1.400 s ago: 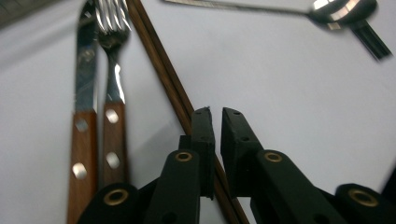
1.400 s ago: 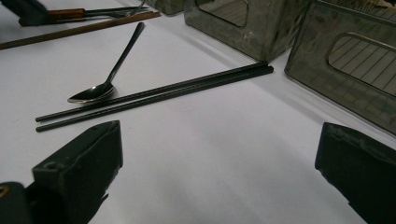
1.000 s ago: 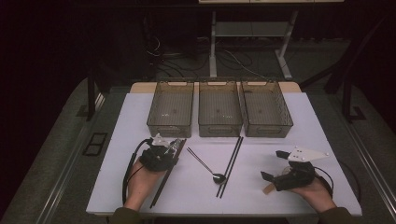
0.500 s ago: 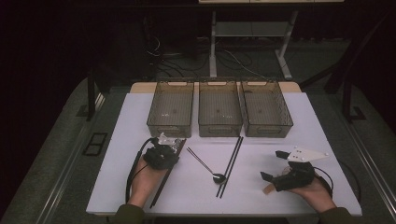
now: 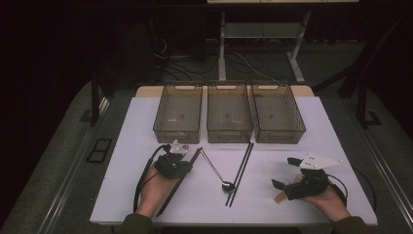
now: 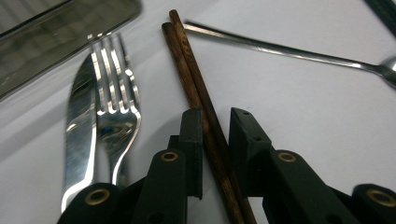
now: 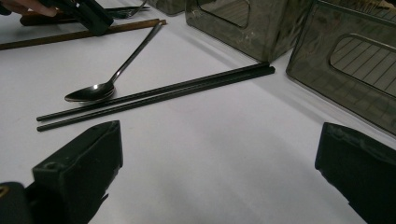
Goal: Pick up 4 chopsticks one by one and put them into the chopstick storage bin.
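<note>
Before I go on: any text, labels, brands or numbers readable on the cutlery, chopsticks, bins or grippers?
None readable: no lettering shows on the fork, knife, brown chopsticks, spoon, black chopsticks or three bins.

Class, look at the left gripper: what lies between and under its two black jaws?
Between the left gripper jaws lies a pair of brown wooden chopsticks on the white table. Their lower ends are covered by the gripper.
</note>
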The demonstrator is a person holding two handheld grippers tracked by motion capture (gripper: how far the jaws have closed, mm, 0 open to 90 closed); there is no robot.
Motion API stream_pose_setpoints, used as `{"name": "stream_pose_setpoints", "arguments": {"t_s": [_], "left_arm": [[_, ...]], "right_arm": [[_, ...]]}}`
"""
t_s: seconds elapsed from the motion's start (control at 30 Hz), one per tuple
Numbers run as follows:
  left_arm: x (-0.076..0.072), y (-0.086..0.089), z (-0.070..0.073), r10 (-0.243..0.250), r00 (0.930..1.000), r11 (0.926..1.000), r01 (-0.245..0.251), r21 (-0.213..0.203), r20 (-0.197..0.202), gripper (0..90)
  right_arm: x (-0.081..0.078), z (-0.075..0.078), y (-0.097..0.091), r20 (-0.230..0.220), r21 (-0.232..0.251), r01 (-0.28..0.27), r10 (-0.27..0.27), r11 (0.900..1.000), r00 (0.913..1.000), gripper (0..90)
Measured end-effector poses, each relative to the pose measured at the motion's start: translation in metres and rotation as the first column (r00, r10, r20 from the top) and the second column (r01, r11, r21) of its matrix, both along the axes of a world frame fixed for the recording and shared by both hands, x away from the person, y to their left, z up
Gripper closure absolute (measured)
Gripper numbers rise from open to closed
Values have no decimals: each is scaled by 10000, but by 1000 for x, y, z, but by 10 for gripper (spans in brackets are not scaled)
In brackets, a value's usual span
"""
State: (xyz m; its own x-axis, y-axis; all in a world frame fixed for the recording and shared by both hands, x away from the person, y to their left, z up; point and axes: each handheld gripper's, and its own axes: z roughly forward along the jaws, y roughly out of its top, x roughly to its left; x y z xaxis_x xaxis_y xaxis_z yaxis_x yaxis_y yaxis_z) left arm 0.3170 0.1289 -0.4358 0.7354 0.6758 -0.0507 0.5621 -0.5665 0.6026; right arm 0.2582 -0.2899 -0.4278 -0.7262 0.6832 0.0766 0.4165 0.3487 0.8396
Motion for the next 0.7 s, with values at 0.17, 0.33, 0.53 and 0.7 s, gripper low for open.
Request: {"name": "stream_pose_setpoints", "arguments": {"t_s": [0.17,0.33,0.53,0.7], "left_arm": [[-1,-5,-1,-321,9995,9992,320,-226,-19,750],[-3,-1,2,-226,9994,9986,239,-478,279,703],[-19,20,12,201,9984,9897,-125,-1425,525,665],[-38,34,10,195,9991,9888,-137,-1487,379,731]], "right_arm": [[0,0,0,-8,-11,-9,9,10000,10000,10],[0,0,0,2,1,-1,1,10000,10000,10],[0,0,-1,6,26,25,-25,10000,10000,10],[0,1,-1,22,37,60,-60,10000,10000,10]]}}
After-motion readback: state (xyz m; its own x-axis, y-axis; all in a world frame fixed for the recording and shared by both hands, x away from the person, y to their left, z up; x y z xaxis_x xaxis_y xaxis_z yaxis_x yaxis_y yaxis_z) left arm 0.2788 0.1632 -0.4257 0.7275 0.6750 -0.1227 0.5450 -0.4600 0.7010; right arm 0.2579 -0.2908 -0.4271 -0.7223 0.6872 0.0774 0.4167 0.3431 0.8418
